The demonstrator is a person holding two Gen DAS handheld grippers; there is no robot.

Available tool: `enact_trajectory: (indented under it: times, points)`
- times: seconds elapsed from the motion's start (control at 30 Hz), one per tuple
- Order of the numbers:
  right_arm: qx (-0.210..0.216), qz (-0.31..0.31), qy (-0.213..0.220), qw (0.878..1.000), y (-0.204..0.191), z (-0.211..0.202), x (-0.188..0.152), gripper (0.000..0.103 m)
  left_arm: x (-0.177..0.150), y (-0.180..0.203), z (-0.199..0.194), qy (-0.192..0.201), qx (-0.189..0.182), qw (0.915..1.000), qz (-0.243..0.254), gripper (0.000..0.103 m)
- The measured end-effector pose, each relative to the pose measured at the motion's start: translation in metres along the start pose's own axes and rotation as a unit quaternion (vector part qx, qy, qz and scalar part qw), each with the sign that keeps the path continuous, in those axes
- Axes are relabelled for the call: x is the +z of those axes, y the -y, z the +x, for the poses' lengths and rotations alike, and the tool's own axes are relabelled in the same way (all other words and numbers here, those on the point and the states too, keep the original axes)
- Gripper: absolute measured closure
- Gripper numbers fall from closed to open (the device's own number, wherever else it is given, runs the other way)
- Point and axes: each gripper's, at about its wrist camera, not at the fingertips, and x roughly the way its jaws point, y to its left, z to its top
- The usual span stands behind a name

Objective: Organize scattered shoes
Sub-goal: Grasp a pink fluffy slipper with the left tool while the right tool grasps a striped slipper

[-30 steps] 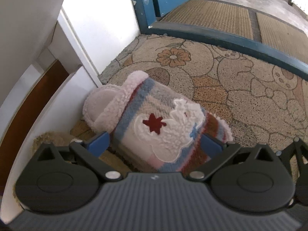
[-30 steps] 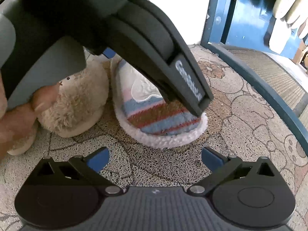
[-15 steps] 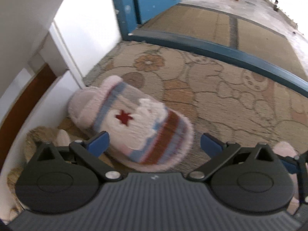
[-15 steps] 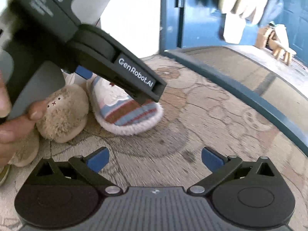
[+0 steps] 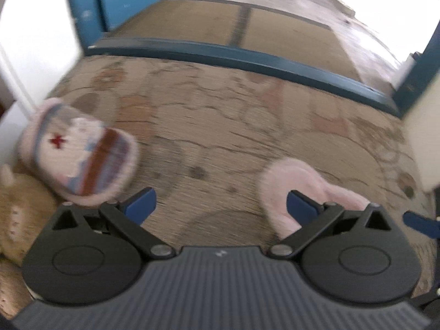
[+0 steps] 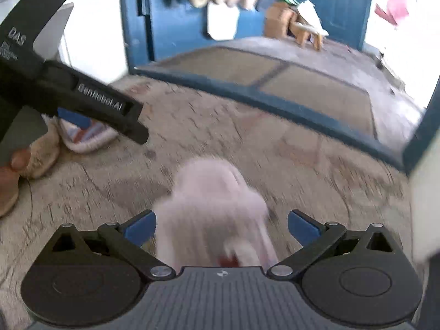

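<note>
A striped fluffy slipper point(image 5: 79, 156) with a red star lies at the left on the patterned mat, beside a tan furry slipper point(image 5: 19, 209). My left gripper point(image 5: 221, 206) is open and holds nothing, with bare mat between its fingers. A second pink fluffy slipper point(image 5: 288, 192) lies to the right of it. In the right wrist view that pink slipper point(image 6: 211, 211) sits blurred between the spread fingers of my right gripper point(image 6: 221, 227), which is open. The striped slipper point(image 6: 88, 137) and the tan slipper point(image 6: 41, 156) show at far left, partly hidden behind the left gripper's body.
A patterned floor mat point(image 5: 220, 126) covers the floor up to a blue door threshold point(image 5: 247, 60). A white cabinet point(image 5: 11, 104) stands at left. A blue door point(image 6: 170, 22) and a small wooden stool point(image 6: 305, 30) are beyond. A hand point(image 6: 13, 165) grips the left tool.
The left gripper has backed off and swung right, leaving the striped slipper on the mat at left. The right gripper has moved right and now straddles the pink slipper.
</note>
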Motion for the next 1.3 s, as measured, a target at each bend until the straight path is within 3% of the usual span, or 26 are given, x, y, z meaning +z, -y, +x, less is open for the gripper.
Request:
enact_trajectory:
  times: [0.17,0.43,0.83,0.93,1.1,1.23,1.3]
  points:
    - [-0.008,0.011,-0.028,1.000,0.012,-0.009,-0.038,0.000,-0.004,0.021,0.010,-0.026,-0.028,0.9992,-0.013,0.000]
    - [0.006,0.048,-0.059,0.997,0.023,-0.009,-0.079,0.000,-0.012,0.027,0.028,-0.064,-0.049,0.9929,-0.087,0.000]
    - [0.020,0.055,-0.088,0.994,0.024,0.001,-0.101,0.000,-0.012,0.010,0.038,-0.071,-0.036,0.9858,-0.148,0.001]
    - [0.026,0.058,-0.083,0.995,0.021,0.005,-0.098,0.000,-0.017,0.018,0.042,-0.075,-0.038,0.9867,-0.139,0.002]
    - [0.030,0.051,-0.073,0.996,0.013,0.012,-0.095,0.000,-0.028,0.037,0.046,-0.070,-0.042,0.9888,-0.125,0.019]
    - [0.034,0.068,-0.068,0.995,0.014,0.016,-0.100,0.000,-0.031,0.030,0.049,-0.084,-0.070,0.9823,-0.152,0.030]
    - [0.039,0.077,-0.066,0.994,0.015,0.017,-0.103,0.001,-0.033,0.026,0.050,-0.091,-0.083,0.9778,-0.169,0.047]
